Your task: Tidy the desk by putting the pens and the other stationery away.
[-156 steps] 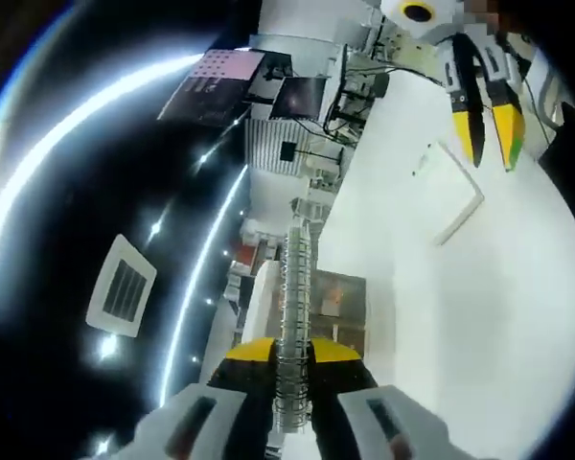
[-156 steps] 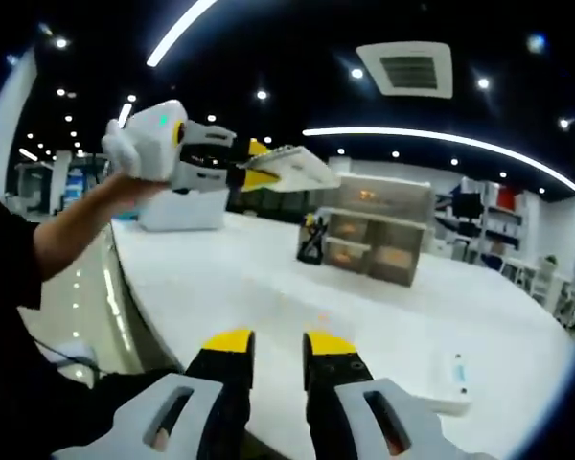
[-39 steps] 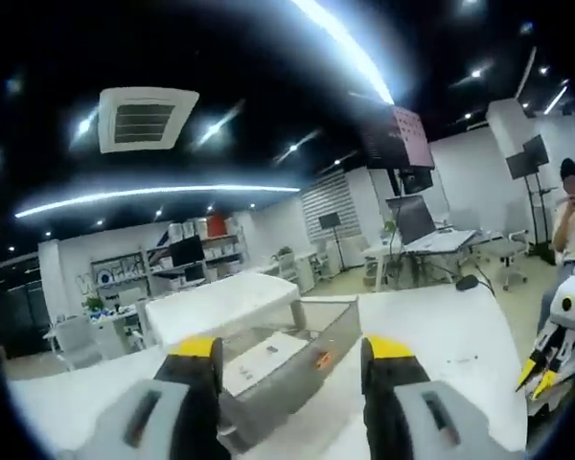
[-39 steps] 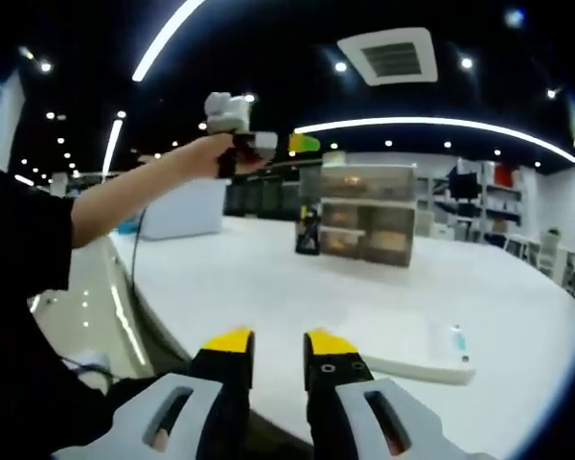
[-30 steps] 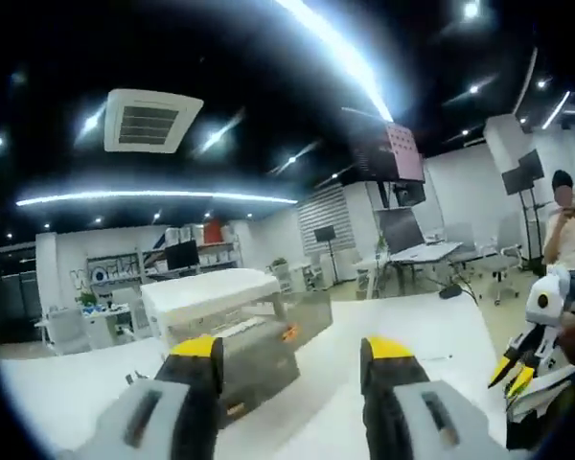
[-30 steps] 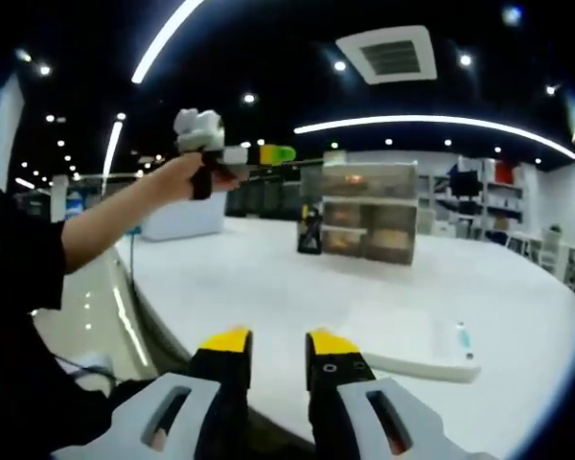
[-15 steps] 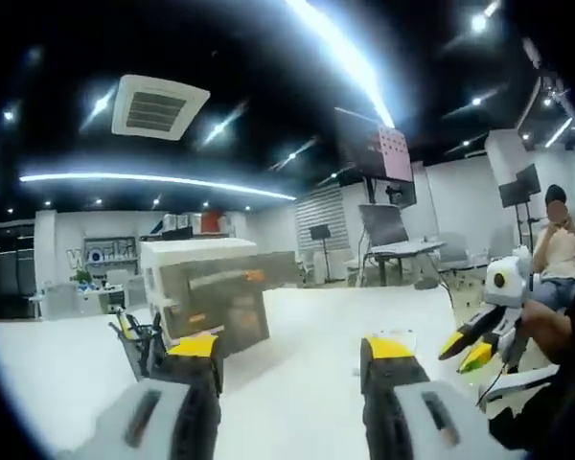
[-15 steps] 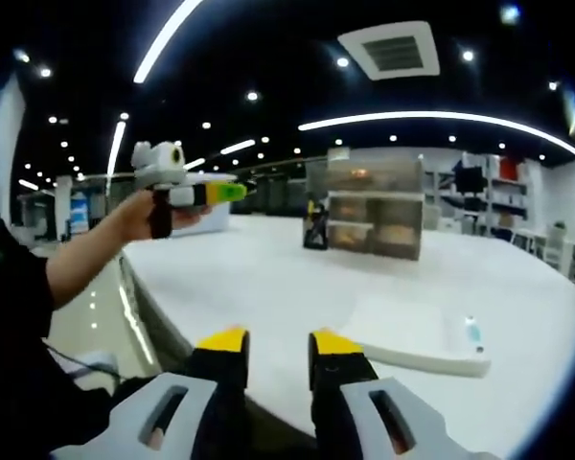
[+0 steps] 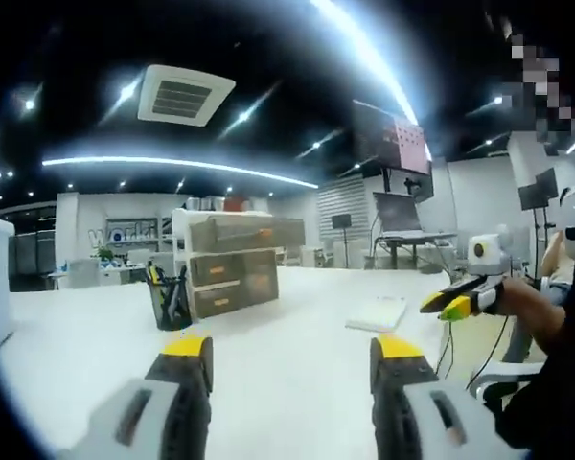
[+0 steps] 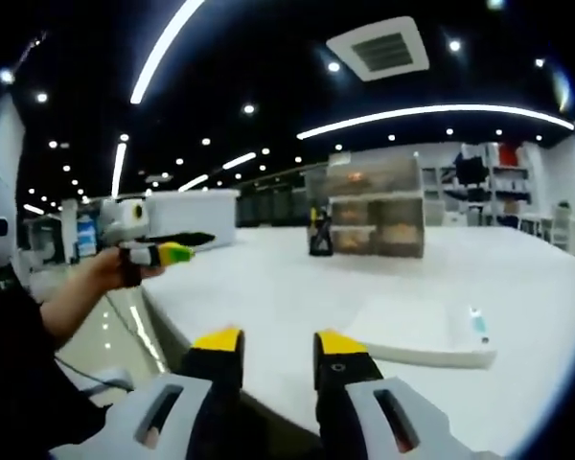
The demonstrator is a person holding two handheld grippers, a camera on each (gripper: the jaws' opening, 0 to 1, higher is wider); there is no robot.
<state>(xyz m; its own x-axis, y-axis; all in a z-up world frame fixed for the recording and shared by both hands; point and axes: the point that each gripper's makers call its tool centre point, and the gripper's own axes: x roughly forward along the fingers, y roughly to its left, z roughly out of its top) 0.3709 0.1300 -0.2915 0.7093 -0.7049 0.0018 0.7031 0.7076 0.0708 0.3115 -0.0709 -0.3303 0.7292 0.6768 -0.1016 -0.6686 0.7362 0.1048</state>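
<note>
A drawer unit [image 9: 235, 261] stood on the desk [image 9: 297, 355] at its far side, with a pen holder [image 9: 168, 299] just beside it on the left, holding pens [image 9: 155, 276]. Nearer and to the right lay a notebook [image 10: 417, 337], a pen [image 10: 477, 324] resting on its right end. A large box [image 10: 192, 218] stood further left on the desk.

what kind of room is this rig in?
Probably an open-plan office or lab. A long white desk carries a drawer unit and pen holder; monitors on stands and a ceiling air vent sit behind.
</note>
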